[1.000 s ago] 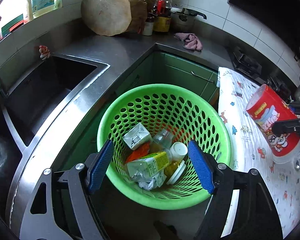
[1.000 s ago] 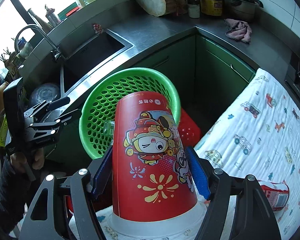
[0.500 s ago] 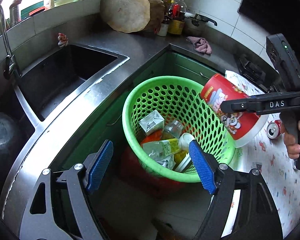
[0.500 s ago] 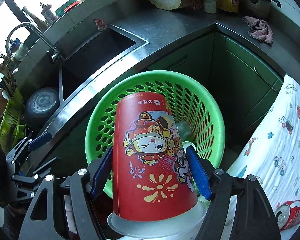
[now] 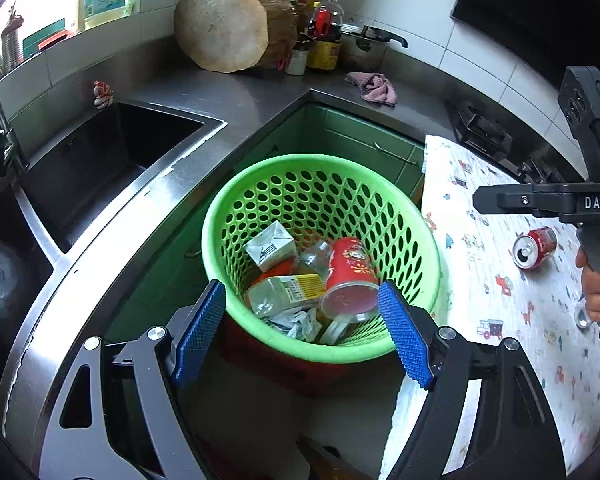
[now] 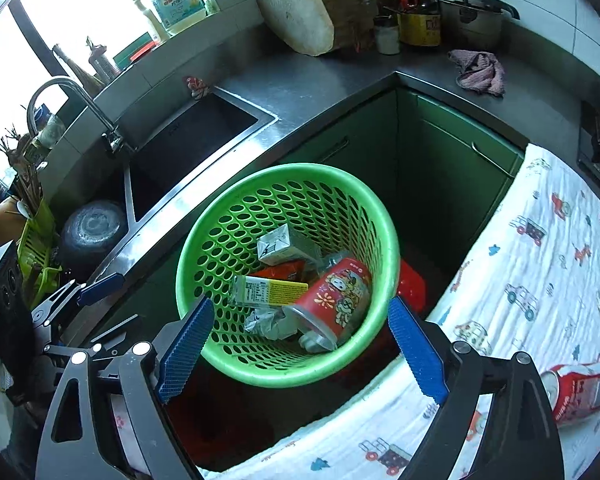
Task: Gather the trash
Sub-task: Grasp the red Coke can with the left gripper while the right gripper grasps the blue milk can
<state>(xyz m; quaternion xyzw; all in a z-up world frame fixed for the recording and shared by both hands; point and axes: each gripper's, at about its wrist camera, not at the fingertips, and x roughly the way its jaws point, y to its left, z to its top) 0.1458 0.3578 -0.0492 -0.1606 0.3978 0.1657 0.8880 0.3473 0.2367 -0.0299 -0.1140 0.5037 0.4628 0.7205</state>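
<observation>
A green perforated basket stands on the floor by the counter. Inside lie a red cartoon-printed cup on its side, a white carton, a yellow-labelled carton and crumpled wrappers. My left gripper is open and empty above the basket's near rim. My right gripper is open and empty above the basket; it also shows at the right in the left wrist view. A red soda can lies on the patterned cloth.
A steel sink with a tap is at the left. The counter holds a round wooden block, bottles, a pot and a pink rag. Green cabinet doors stand behind the basket.
My right gripper has opened and let go of the red cup, which now lies in the basket. The right gripper has drawn back to the right. My left gripper stays open.
</observation>
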